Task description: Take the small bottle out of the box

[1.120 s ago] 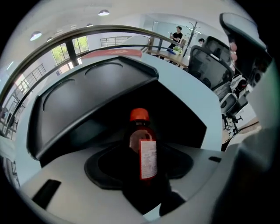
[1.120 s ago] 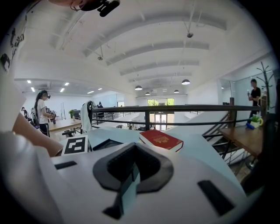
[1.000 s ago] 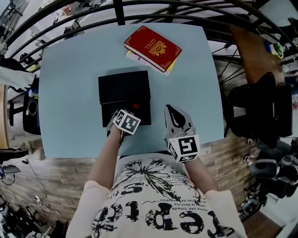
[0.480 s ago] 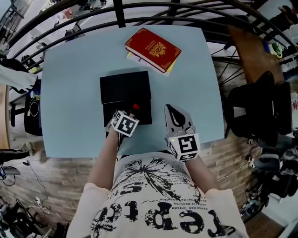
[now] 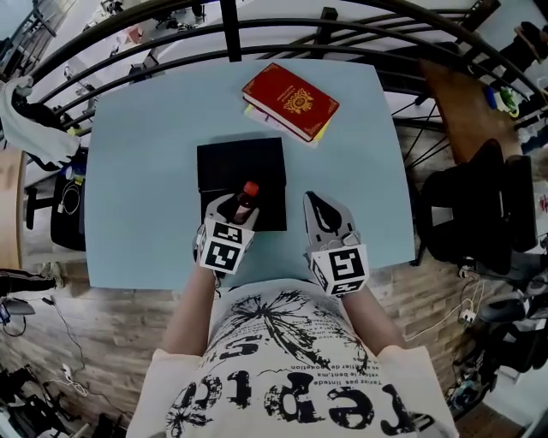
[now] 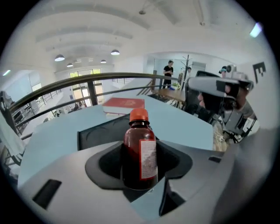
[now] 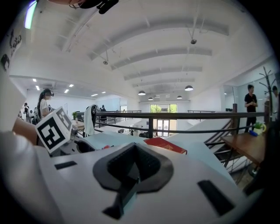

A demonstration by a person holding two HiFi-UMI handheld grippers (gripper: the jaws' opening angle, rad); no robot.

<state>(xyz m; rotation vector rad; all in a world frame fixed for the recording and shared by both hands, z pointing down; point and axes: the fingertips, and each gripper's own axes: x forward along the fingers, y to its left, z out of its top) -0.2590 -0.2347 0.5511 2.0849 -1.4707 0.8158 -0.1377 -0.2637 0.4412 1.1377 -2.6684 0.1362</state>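
A small brown bottle [image 5: 245, 202] with a red cap is held upright between the jaws of my left gripper [image 5: 239, 210], above the near edge of the open black box [image 5: 241, 162]. In the left gripper view the bottle [image 6: 140, 151] with its white label fills the notch of the jaws, and the box [image 6: 98, 131] lies behind and below it. My right gripper [image 5: 314, 207] rests to the right of the box, shut with nothing in it; in the right gripper view its jaws meet at the right gripper [image 7: 132, 164].
A red book [image 5: 290, 100] on a yellow one lies at the far side of the pale blue table [image 5: 145, 171]. A black railing [image 5: 231, 21] runs behind the table. A dark chair [image 5: 479, 205] stands to the right. People stand far off in the room.
The left gripper has lifted the bottle up out of the box and drawn it slightly toward me. The right gripper has stayed where it was.
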